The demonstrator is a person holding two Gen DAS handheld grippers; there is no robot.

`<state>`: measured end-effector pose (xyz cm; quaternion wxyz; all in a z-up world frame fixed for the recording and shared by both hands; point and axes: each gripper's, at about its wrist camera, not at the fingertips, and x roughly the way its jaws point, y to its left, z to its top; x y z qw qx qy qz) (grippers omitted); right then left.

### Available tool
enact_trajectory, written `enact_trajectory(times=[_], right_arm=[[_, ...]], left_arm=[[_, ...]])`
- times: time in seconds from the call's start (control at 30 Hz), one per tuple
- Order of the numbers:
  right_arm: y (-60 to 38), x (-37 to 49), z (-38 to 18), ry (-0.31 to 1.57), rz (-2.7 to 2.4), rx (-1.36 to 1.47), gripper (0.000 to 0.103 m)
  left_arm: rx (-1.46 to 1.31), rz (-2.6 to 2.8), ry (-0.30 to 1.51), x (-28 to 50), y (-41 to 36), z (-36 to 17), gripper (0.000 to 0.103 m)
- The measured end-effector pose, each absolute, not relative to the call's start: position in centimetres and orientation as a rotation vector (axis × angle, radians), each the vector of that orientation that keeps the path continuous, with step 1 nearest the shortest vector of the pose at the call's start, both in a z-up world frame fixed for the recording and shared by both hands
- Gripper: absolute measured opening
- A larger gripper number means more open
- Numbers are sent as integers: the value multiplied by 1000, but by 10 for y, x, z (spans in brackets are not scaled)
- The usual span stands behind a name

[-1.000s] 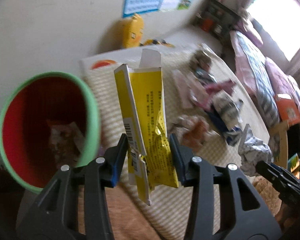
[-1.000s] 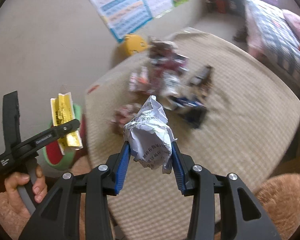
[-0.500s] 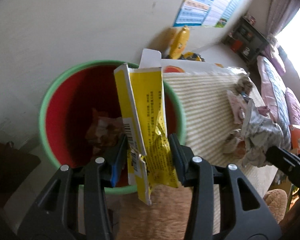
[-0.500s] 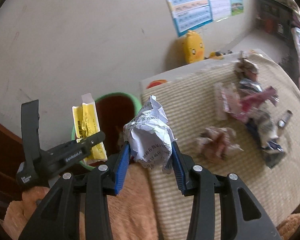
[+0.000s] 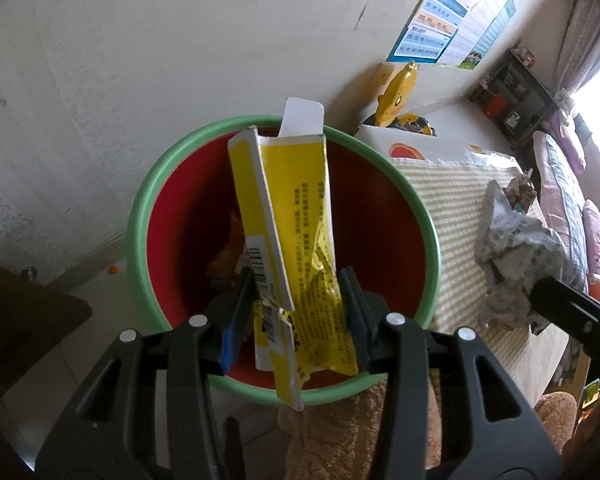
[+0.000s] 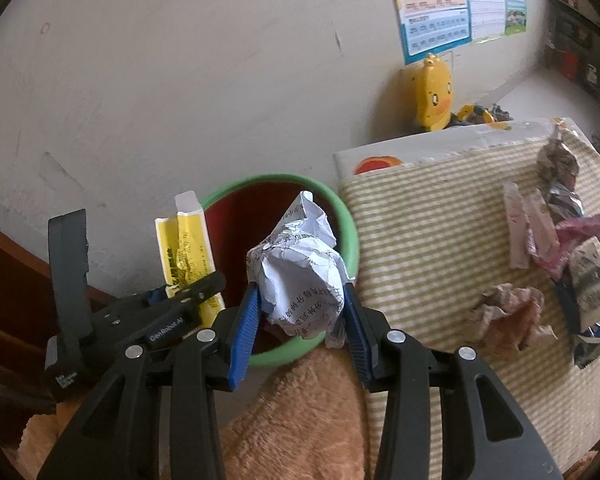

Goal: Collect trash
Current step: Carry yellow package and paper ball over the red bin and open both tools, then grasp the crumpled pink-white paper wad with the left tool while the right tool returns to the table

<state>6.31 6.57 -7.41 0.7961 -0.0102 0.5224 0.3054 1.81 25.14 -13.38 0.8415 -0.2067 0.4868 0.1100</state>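
My left gripper [image 5: 296,300] is shut on a flattened yellow carton [image 5: 292,232] and holds it upright over the mouth of a bin with a green rim [image 5: 140,208] and red inside; an orange wrapper [image 5: 228,256] lies in it. My right gripper [image 6: 300,308] is shut on a crumpled ball of printed paper [image 6: 300,268], just above the bin's near rim [image 6: 296,354]. The left gripper [image 6: 172,308] with the carton [image 6: 188,256] shows in the right wrist view left of the bin. The paper ball [image 5: 516,256] shows in the left wrist view.
A striped cloth-covered table [image 6: 428,248] stands right of the bin, with several wrappers [image 6: 560,240] and a crumpled brown paper [image 6: 508,316] on it. A yellow duck toy [image 6: 434,92] stands by the wall. Brown plush fabric [image 6: 300,412] lies below the grippers. Dark wooden furniture [image 5: 16,320] stands left.
Both grippers have swung left from the table to the bin. The carton is now over the bin's mouth and the paper ball over its near rim. Both stay shut on their items.
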Motion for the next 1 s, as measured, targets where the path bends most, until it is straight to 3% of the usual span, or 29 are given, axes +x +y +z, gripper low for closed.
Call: enact_trajectory(times=[0.4,0.6,1.0], right_arm=[[101,67,-81,1118,693,-75,42],[100,70,-79,1098,691,-47,61],[79,71,-61,1045,669,1,67]], left_arm=[[-441,252,1032,17,262,-137,48],[-445,269,1013,14,264,-135,76],[-419,248,1015,17,250,-129,78]])
